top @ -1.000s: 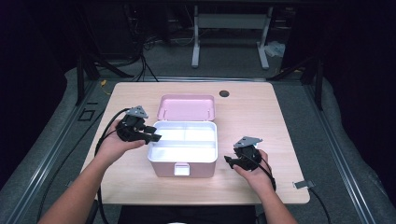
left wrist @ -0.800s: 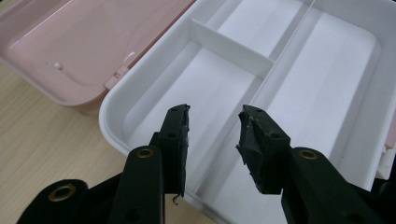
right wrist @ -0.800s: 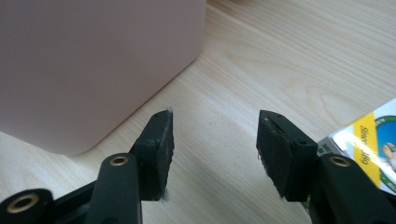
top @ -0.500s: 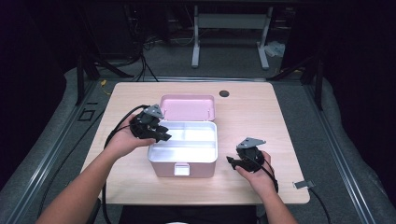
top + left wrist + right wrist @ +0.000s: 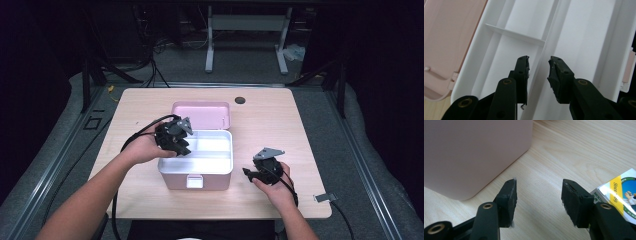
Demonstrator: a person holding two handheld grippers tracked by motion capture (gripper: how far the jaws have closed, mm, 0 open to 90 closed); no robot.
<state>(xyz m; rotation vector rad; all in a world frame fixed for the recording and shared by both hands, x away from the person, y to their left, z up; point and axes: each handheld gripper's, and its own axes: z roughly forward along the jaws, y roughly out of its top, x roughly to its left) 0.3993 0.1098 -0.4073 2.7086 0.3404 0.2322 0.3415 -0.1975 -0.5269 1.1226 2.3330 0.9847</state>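
My left gripper (image 5: pixel 538 72) hangs over the white tray (image 5: pixel 584 45) inside the open pink box (image 5: pixel 196 172), its jaws just narrowed and straddling the tray's middle divider without pinching it. My right gripper (image 5: pixel 539 200) rests on the table (image 5: pixel 564 152) just beside the box's right wall, jaws apart and empty, a printed packet (image 5: pixel 621 192) beside it.

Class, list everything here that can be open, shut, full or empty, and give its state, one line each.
Pink box: open, lid tipped back.
White tray: compartments empty.
Front latch: undone.
Left gripper: open, jaws just closing, nothing between, over the tray divider.
Right gripper: open, holding nothing, beside the box.
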